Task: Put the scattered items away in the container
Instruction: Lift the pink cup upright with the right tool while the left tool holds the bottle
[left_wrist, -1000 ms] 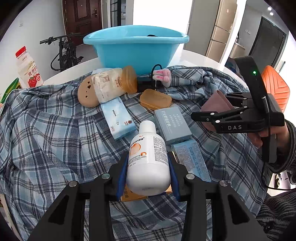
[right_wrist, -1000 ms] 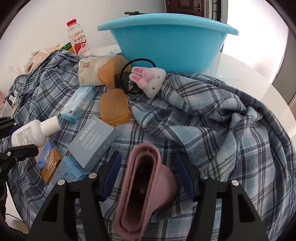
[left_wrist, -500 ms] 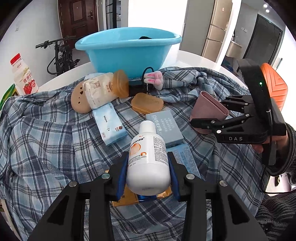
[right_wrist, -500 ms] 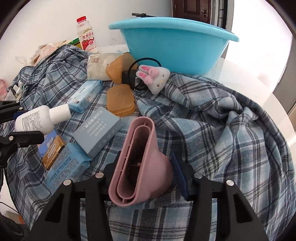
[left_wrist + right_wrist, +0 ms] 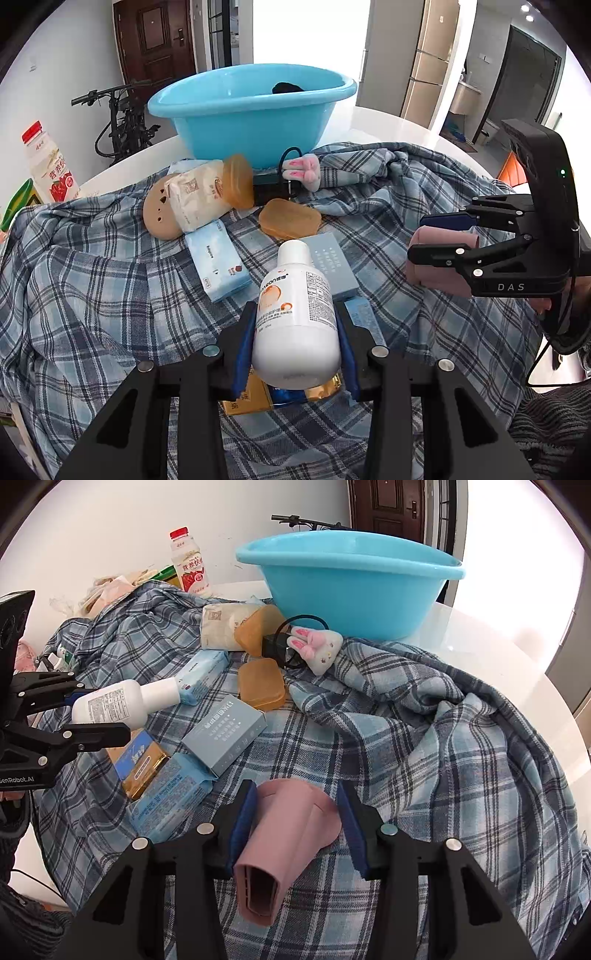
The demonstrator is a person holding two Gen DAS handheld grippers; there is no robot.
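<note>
Blue basin (image 5: 255, 107) dead ahead, beyond the clutter. Left gripper (image 5: 295, 339) clamped on white bottle (image 5: 297, 314), cap pointing basin-ward; right gripper (image 5: 297, 825) clamped on pink folded cup (image 5: 286, 834). Both roughly equidistant; need lift over rim.

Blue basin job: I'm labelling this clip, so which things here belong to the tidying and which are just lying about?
Belong:
blue basin
white bottle, in left tongs
pink case, in right tongs
grey box
orange soap dish
bunny charm

Lying about:
plaid cloth
drink bottle
bicycle
</note>
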